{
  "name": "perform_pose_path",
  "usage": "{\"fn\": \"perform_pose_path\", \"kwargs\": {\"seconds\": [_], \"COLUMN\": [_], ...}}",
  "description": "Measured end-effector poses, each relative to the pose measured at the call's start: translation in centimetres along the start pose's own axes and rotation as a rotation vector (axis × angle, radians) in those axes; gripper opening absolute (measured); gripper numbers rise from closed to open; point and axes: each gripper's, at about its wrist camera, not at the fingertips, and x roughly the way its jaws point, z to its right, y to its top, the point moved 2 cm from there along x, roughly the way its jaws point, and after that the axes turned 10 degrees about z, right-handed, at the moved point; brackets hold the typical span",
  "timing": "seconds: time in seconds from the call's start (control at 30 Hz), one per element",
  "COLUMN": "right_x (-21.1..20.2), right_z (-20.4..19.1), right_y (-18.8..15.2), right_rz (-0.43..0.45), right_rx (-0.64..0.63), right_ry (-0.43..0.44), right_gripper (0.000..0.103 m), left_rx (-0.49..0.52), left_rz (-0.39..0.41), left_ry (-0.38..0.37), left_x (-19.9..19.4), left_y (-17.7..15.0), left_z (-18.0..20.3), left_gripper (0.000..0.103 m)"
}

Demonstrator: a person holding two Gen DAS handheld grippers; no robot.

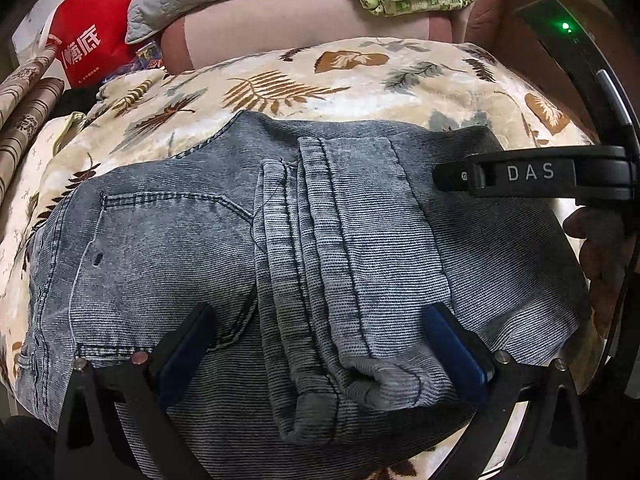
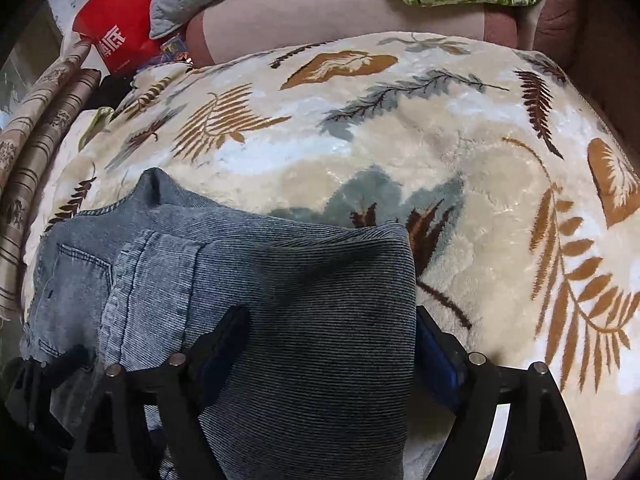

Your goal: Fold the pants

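Black angular gripper [image 1: 322, 344] arms, blue finger pads [image 1: 456, 344], silver screw heads — white "DAS" lettering

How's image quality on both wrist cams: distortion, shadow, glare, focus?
Left wrist view: heavy fisheye bowing, black corners; folded grey-blue corduroy pants sharp at centre, dim near the open left tool; green indicator light blooms. Right wrist view: same barrel warp; the open right tool shadows the near cloth; cream leaf-print plush blanket shows mild sheen, no clipping.

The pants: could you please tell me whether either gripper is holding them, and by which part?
Neither holds the pants; both sets of jaws are open, straddling the folded cloth.
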Motion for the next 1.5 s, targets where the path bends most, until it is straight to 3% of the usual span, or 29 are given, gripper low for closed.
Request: {"fn": "perform_pose_path", "kwargs": {"seconds": [0.27, 0.37, 0.53, 0.87, 1.5], "right_x": [-0.3, -2.7, -5.5, -5.4, -5.1], "right_z": [-0.2, -0.3, -1.2, -2.7, -1.9], "right_y": [0.1, 1.0, 1.8, 0.6, 0.4], "right_rz": [0.008, 0.095, 0.187, 0.185, 0.188], "right_rx": [-0.008, -0.015, -0.04, -0.108, -0.093], "right_ry": [-0.009, -0.059, -0.111, -0.15, -0.167], "right_gripper": [0.086, 0.086, 0.086, 0.086, 0.086], "left_rx": [-0.024, -0.061, -0.077, -0.127, -0.118], "left_rz": [0.003, 0.096, 0.123, 0.107, 0.096], "left_ry": [0.008, 0.032, 0.07, 0.1, 0.107], "left_x": [-0.9, -3.1, -4.3, -4.8, -4.4], "left_y": [0.4, 1.0, 1.2, 0.0, -0.1], "left_z": [-0.3, -1.1, -2.2, -4.1, -3.9], "left_gripper": [0.103, 0.103, 0.103, 0.103, 0.103]}}
